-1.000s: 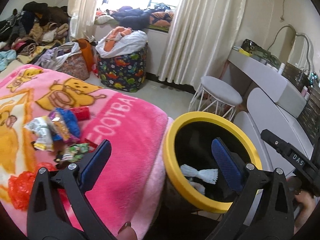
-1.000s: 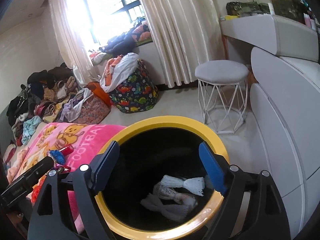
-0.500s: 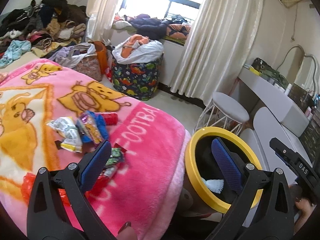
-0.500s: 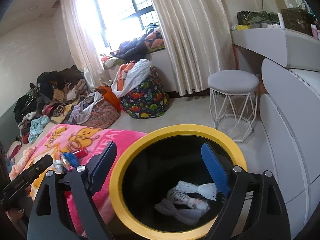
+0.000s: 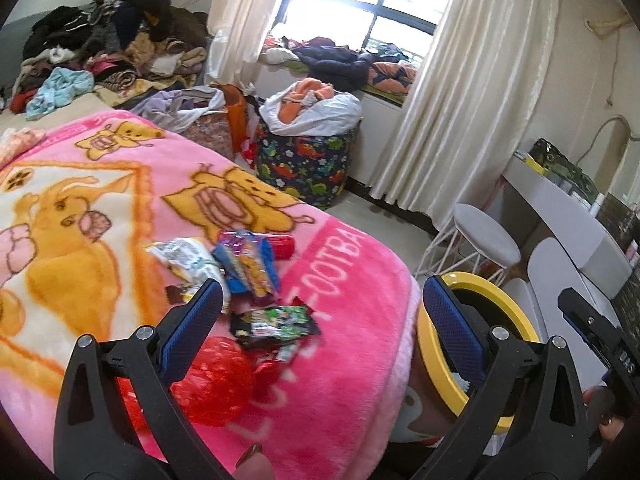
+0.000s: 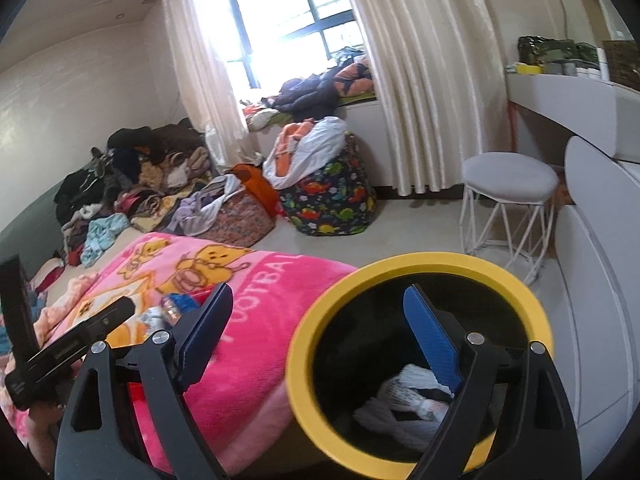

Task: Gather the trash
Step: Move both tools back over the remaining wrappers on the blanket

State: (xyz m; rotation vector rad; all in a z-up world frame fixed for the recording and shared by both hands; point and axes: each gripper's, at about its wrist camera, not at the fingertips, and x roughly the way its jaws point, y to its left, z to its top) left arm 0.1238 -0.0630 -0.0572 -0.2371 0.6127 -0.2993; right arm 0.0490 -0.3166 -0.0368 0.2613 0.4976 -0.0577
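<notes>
Left gripper: standing wide open with nothing between the blue pads, hanging over the wrappers on the bed
Right gripper: its jaws have just been opening and are gaping wide now, empty, one pad over the blanket and one over the bin mouth
Trash: a loose heap of snack wrappers is lying on the pink blanket, near the bed's edge and well short of the bin
Handling: the wrappers are looking light, thin and crinkly, likely slippery foil; a pinch on a flat edge or corner should be holding better than a squeeze on the middle
Dark green packet: lying flat and nearest the left gripper
Red crumpled bag: glossy, puffed and soft, probably collapsing under pressure
Blanket: plush and fuzzy, so the pads may be snagging the pile
Bin: round, yellow rim, black inside, standing against the bed with white netted scraps lying at the bottom
</notes>
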